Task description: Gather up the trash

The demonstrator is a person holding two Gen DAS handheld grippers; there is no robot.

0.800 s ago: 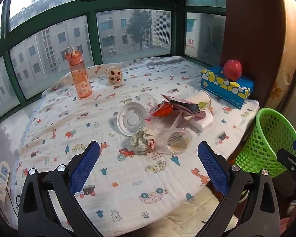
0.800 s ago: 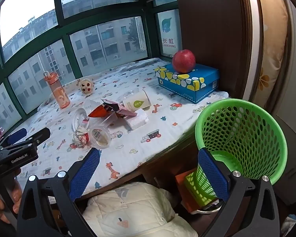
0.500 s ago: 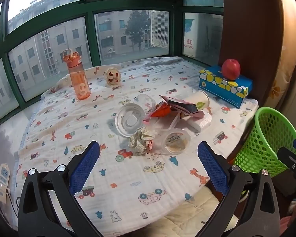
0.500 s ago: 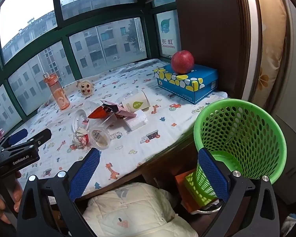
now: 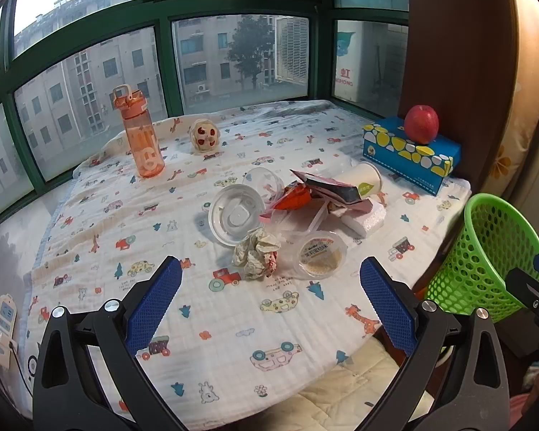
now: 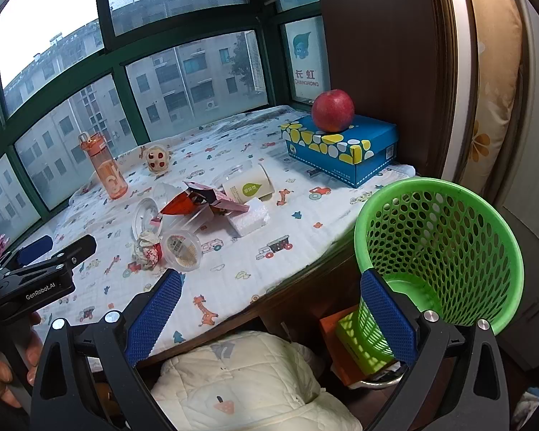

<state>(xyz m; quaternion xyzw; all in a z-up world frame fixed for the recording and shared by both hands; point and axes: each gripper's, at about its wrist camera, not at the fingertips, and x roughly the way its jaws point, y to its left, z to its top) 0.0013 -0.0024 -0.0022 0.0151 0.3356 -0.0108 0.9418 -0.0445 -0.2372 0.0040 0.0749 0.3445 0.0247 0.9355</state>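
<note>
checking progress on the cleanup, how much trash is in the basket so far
Nothing looks done: what shows of the inside of the green basket is empty. Nothing is in hand either; the left hand-held gripper and the right hand-held gripper are both open. Left to do: the crumpled paper, lidded cup, wrappers and paper cup on the tablecloth.

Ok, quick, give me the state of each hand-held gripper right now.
Left hand-held gripper: open, holding nothing, above the cloth.
Right hand-held gripper: open, holding nothing.
</note>
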